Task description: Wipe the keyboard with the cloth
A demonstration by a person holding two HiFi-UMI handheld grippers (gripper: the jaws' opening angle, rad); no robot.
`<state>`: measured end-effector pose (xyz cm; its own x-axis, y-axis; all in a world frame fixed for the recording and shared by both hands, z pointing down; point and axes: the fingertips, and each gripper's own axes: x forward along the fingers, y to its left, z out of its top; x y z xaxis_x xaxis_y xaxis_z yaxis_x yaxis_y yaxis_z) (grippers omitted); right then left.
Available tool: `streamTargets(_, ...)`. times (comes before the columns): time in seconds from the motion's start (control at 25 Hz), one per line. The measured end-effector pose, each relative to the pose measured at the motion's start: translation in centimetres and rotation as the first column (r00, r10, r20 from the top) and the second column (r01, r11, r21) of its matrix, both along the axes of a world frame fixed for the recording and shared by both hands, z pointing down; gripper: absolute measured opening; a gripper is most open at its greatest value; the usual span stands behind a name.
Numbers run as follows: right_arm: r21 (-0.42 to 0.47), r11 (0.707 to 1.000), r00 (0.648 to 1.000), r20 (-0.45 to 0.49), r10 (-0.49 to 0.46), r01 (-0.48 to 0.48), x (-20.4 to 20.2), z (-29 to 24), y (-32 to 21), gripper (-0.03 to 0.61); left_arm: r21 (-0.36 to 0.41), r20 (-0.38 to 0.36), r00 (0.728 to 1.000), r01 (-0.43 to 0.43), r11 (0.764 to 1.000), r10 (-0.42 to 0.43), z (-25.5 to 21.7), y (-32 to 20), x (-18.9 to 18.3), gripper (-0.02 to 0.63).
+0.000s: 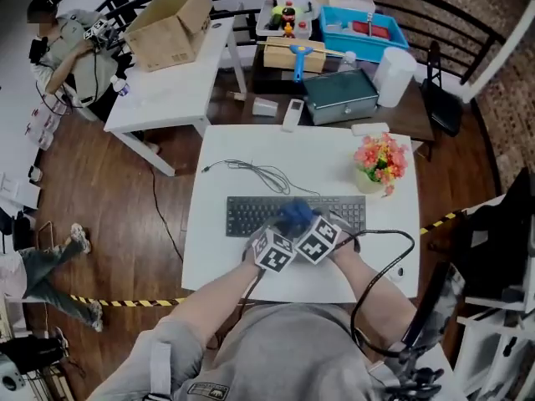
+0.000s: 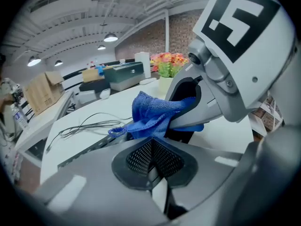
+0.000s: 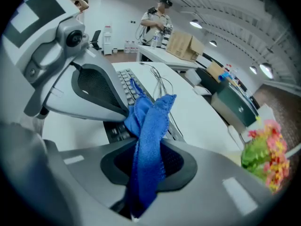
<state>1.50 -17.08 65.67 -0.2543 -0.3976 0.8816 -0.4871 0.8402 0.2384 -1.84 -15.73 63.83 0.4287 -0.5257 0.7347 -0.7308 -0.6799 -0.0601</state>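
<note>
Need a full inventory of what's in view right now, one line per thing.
white table: 1, white, centre
keyboard: 1, black, mid-table
cloth: 1, blue, over keyboard
cable: 1, dark, behind keyboard
flowers: 1 pot, pink-orange, table's right rear
side table: 1, white, far left
cardboard box: 1, brown, on side table
metal case: 1, grey-green, beyond white table
bystander: 1, far left
left gripper: grey, shut, empty
right gripper: grey, shut on cloth

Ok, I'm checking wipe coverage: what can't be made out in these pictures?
- Head view: keyboard keys beneath the cloth, hidden by it.
- Left gripper view: most of the keyboard, behind the cloth and the right gripper.
- Head view: blue bin contents, too small.
</note>
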Motion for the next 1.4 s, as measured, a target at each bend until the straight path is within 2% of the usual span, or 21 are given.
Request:
streamTargets(0.16,-0.001,0.989,0.988,-0.037,0.150,-0.150,8.4,0.4,0.2,0.086,0.008,-0.025,0.993,-0.119,0.993,0.119,-0.4,0.0,6.7,-0.006)
streamTargets(0.28,0.000,0.967,0.966,-0.058,0.253,-0.254,13.3,0.5,0.7,0.086,0.011,-0.036,0.984,-0.175,0.984,0.176,-0.5,0.4,9.7,-0.006)
streamTargets(0.36,0.004,0.959,0.957,-0.067,0.283,-0.283,14.6,0.5,0.9,0.086,0.012,-0.038,0.981,-0.190,0.982,0.190,-0.4,0.7,10.2,-0.006)
streamTargets(0.44,0.010,0.960,0.958,-0.065,0.279,-0.279,14.2,0.4,1.0,0.086,0.011,-0.036,0.982,-0.183,0.983,0.183,-0.4,0.8,9.8,-0.006)
streamTargets(0.6,0.023,0.982,0.982,-0.027,0.187,-0.186,9.0,-0.5,1.0,0.086,0.019,-0.020,0.993,-0.112,0.994,0.112,-0.4,0.6,6.0,-0.006)
streamTargets(0.8,0.019,1.000,1.000,0.027,-0.009,0.008,-1.6,-0.5,1.8,0.086,0.016,0.010,0.999,0.044,0.999,-0.044,-0.3,1.1,-2.5,-0.006)
streamTargets(0.92,0.026,0.992,0.991,0.051,-0.127,0.126,-8.2,-0.3,2.0,0.086,0.013,0.037,0.987,0.155,0.988,-0.155,0.1,1.9,-8.8,-0.006)
streamTargets(1.08,0.031,0.970,0.966,0.093,-0.241,0.239,-15.5,-0.6,2.9,0.086,0.012,0.075,0.955,0.285,0.958,-0.285,0.5,3.6,-15.9,-0.006)
streamTargets(1.24,0.005,0.960,0.954,0.111,-0.280,0.281,-19.0,0.0,3.8,0.086,0.000,0.101,0.928,0.360,0.933,-0.359,0.7,4.9,-20.2,-0.006)
streamTargets(1.4,-0.004,0.962,0.956,0.109,-0.272,0.274,-19.1,0.5,3.8,0.086,-0.015,0.115,0.927,0.360,0.933,-0.357,1.1,5.2,-20.6,-0.006)
